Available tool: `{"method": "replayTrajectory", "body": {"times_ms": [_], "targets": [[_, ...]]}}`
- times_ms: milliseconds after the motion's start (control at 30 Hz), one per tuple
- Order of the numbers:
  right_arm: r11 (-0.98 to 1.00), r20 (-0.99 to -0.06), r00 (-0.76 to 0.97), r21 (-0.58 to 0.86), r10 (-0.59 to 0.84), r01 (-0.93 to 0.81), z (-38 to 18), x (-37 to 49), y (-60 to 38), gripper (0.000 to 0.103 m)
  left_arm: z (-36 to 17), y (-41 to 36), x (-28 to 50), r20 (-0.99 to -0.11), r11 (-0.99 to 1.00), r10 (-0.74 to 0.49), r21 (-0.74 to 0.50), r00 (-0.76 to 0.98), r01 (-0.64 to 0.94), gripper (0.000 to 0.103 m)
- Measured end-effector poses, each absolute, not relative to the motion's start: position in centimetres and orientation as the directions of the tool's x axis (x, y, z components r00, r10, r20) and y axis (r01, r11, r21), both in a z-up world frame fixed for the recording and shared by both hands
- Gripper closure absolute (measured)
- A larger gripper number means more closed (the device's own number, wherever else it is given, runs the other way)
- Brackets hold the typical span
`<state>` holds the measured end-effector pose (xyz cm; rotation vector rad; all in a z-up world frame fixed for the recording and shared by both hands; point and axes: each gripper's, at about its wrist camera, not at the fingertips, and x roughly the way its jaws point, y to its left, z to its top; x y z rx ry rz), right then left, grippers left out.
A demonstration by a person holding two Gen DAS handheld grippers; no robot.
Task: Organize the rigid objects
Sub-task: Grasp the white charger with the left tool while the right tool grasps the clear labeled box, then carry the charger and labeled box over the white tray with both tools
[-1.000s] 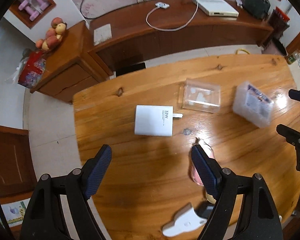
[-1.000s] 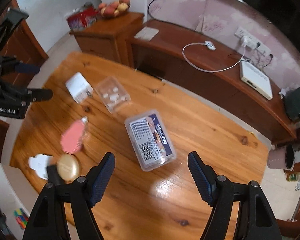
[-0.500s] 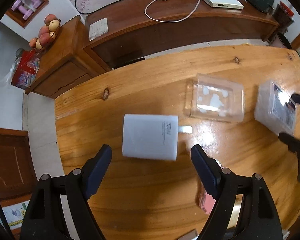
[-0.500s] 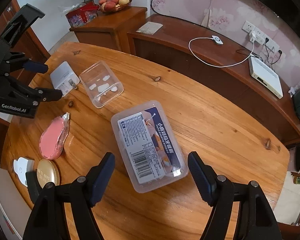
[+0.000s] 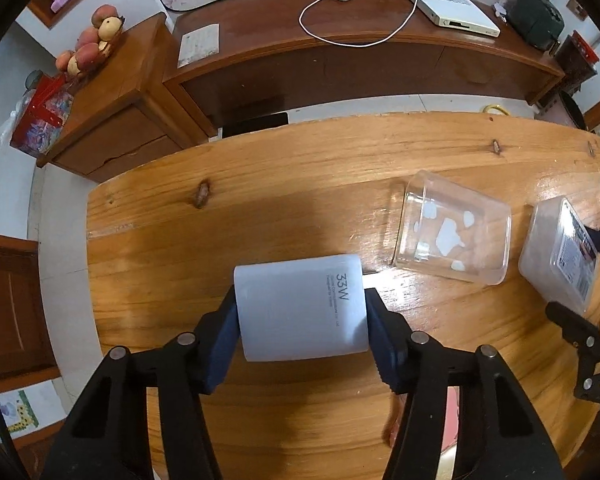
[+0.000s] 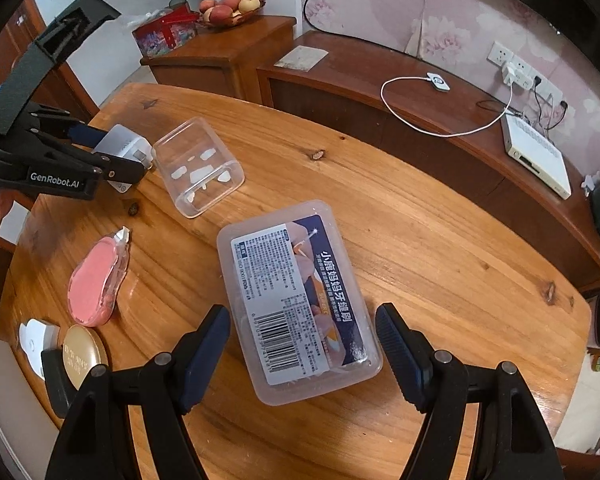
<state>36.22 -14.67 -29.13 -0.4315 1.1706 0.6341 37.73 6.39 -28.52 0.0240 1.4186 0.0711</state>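
Now the left hand-held gripper (image 5: 302,320) clamped the charger (image 5: 300,306).
Right hand-held gripper (image 6: 303,346) stood apart around the labelled box (image 6: 296,300), right of the charger.

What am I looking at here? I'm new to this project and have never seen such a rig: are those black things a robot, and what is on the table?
No robot: a person holds one pair of tongs in each hand, with a wide-angle camera on each looking along its fingers. The left picture shows the left tongs closed on a white charger marked 33W. The right picture shows the right tongs open around a labelled plastic box without gripping it. On the wooden table there also lie an empty clear tub, a pink tape dispenser and a gold round lid.
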Motion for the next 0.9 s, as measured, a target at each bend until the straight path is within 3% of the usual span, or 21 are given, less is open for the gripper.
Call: {"method": "replayTrajectory", "body": {"times_ms": [100,167,400,667,900], "targets": [[0.754,-0.94,0.241,0.027,0.243,-0.656,-29.3,36.3,-14.6,0.029,-28.5,6.2,37.6,-0.985,0.997,0.07,0.066,0.161,-0.032,0.042],[0.755,-0.94,0.234,0.035,0.247,-0.655,-29.4,36.4,-14.5,0.038,-28.4,5.9,37.3,-0.981,0.996,0.093,0.088,0.171,-0.032,0.042],[0.774,-0.941,0.245,0.028,0.235,-0.632,-29.1,35.6,-14.2,0.041,-28.2,5.2,36.0,-0.974,0.989,0.145,0.142,0.176,-0.031,0.043],[0.815,-0.932,0.263,0.054,0.248,-0.577,-27.0,33.7,-14.9,0.041,-25.6,5.1,33.2,-0.976,0.994,0.109,0.103,0.19,-0.038,0.043],[0.83,-0.915,0.286,0.085,0.283,-0.551,-23.0,29.8,-15.9,0.041,-20.2,4.9,28.0,-0.969,0.999,0.045,0.042,0.241,-0.017,0.043]]}}
